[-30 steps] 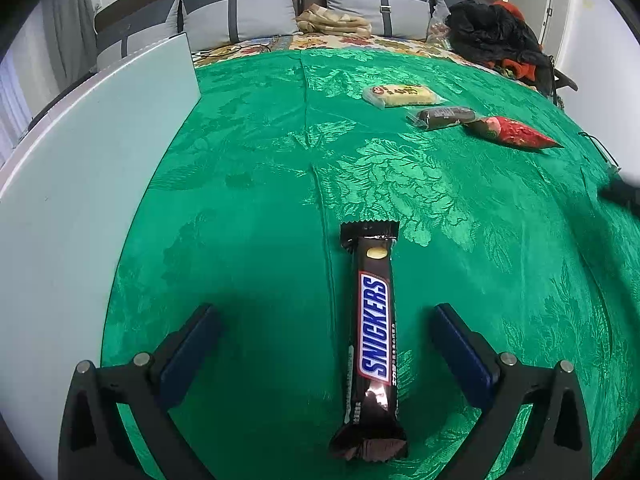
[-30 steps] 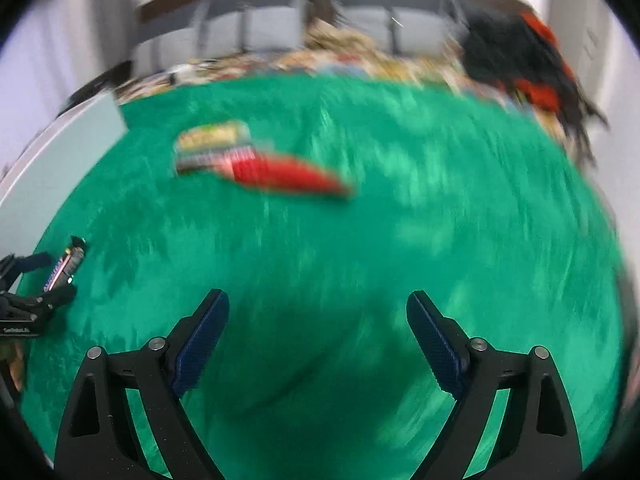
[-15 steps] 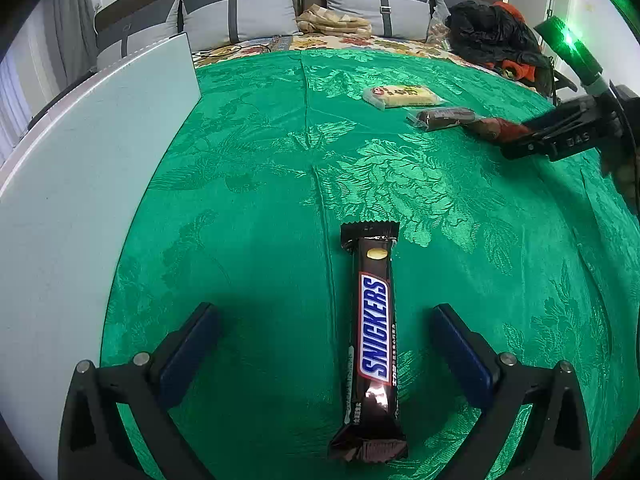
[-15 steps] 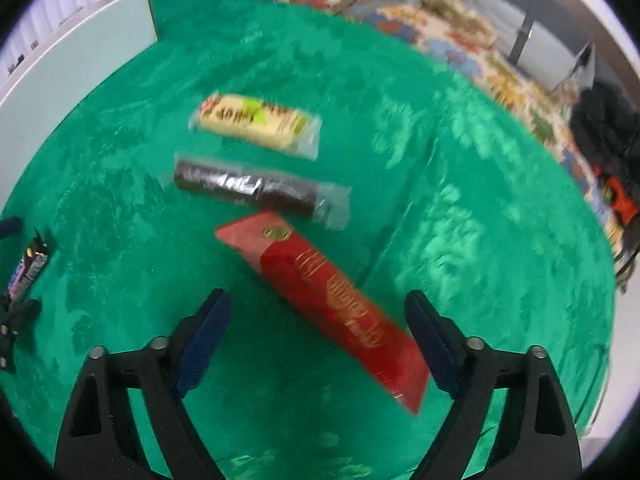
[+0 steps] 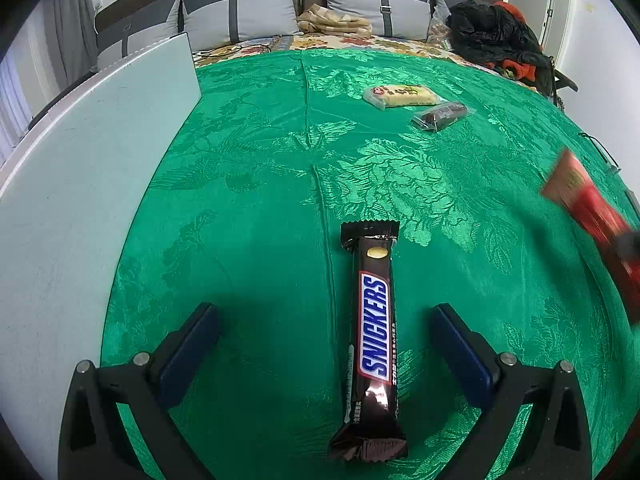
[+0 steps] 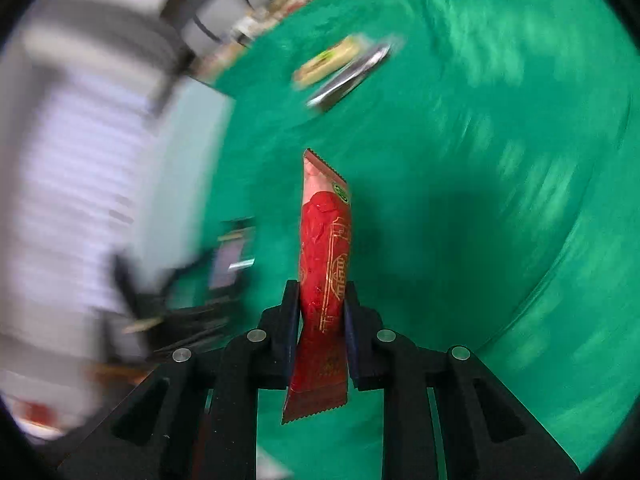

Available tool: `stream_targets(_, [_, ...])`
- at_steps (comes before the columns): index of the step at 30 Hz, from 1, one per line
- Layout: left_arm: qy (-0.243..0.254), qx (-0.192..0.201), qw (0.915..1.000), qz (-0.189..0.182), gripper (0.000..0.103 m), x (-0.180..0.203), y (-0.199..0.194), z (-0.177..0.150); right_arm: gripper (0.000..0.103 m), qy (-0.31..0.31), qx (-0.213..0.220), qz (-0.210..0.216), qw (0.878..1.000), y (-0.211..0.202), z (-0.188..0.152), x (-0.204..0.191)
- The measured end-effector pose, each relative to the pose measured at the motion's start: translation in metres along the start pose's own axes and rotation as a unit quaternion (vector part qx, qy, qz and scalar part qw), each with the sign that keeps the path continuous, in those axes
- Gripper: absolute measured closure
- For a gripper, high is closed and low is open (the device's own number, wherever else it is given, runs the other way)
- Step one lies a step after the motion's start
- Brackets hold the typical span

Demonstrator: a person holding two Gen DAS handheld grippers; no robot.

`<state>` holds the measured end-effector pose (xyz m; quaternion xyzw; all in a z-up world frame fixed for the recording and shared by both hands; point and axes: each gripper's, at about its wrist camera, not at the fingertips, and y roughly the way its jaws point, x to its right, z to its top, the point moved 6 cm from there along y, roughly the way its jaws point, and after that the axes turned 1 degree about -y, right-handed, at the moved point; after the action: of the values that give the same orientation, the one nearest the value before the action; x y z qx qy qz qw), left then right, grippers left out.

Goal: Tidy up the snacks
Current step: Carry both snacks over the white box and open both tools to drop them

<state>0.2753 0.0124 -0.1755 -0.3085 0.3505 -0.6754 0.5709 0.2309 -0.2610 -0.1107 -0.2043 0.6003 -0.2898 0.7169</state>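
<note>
A Snickers bar (image 5: pixel 374 332) lies lengthwise on the green cloth between the fingers of my left gripper (image 5: pixel 326 332), which is open and not touching it. My right gripper (image 6: pixel 322 312) is shut on a red snack packet (image 6: pixel 326 248), held above the cloth; the packet also shows blurred at the right edge of the left wrist view (image 5: pixel 588 208). A yellow wafer packet (image 5: pixel 400 95) and a dark bar in clear wrap (image 5: pixel 442 115) lie side by side at the far end of the cloth. They show blurred in the right wrist view, yellow (image 6: pixel 326 62) and dark (image 6: pixel 348 78).
A pale board (image 5: pixel 80 184) runs along the cloth's left side. Grey cushions (image 5: pixel 240 12) and a pile of dark clothes (image 5: pixel 496 40) lie beyond the far edge. The right wrist view is blurred by motion.
My right gripper has shut on the red packet, lifted it off the cloth and swung it toward my left gripper. My left gripper and the Snickers bar have not moved.
</note>
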Motion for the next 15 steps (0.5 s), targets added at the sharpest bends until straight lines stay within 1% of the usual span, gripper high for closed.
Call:
stream_targets(1, [0.000,-0.001,1.0000,-0.001,0.000,0.000,0.000,0.000,0.080,0.020,0.003,0.013,1.000,0.000,-0.009,0.004])
stream_targets(2, [0.001,-0.003,1.0000,-0.001,0.000,0.000,0.000,0.000,0.077,0.032,0.007,-0.002,0.999,0.000,-0.018,0.012])
stream_targets(3, [0.005,-0.010,0.9999,-0.003,0.000,0.000,0.000,0.000,0.075,0.029,0.010,-0.025,0.999,-0.001,-0.022,0.016])
stream_targets(5, [0.017,-0.045,0.9988,-0.009,0.000,0.000,0.002,0.001,0.071,0.008,0.010,-0.090,0.996,-0.002,-0.029,0.025])
stream_targets(7, [0.016,-0.077,0.9968,-0.011,0.000,0.001,0.003,0.002,0.062,-0.017,0.006,-0.126,0.992,-0.003,-0.031,0.022])
stream_targets(8, [0.015,-0.083,0.9963,-0.014,0.000,0.002,0.002,0.003,0.048,-0.038,0.006,-0.144,0.989,-0.004,-0.033,0.015])
stream_targets(9, [0.015,-0.086,0.9961,-0.015,0.000,0.003,0.003,0.004,0.038,-0.051,0.006,-0.156,0.986,-0.003,-0.030,0.012])
stream_targets(11, [0.017,-0.088,0.9960,-0.003,0.003,0.005,0.003,0.004,0.037,-0.090,0.004,-0.190,0.978,0.001,-0.027,-0.004])
stream_targets(12, [0.015,-0.084,0.9963,-0.003,0.006,0.006,0.002,0.003,0.037,-0.106,0.002,-0.209,0.972,0.003,-0.025,-0.008])
stream_targets(13, [0.012,-0.077,0.9970,-0.002,0.013,0.007,-0.001,0.003,0.037,-0.121,0.001,-0.231,0.965,0.008,-0.023,-0.011])
stream_targets(14, [0.011,-0.069,0.9975,-0.001,0.030,0.007,-0.004,0.003,0.038,-0.133,0.001,-0.255,0.958,0.012,-0.021,-0.012])
stream_targets(15, [0.010,-0.060,0.9981,-0.002,0.043,0.008,-0.008,0.003,0.039,-0.136,0.003,-0.269,0.953,0.015,-0.013,-0.006])
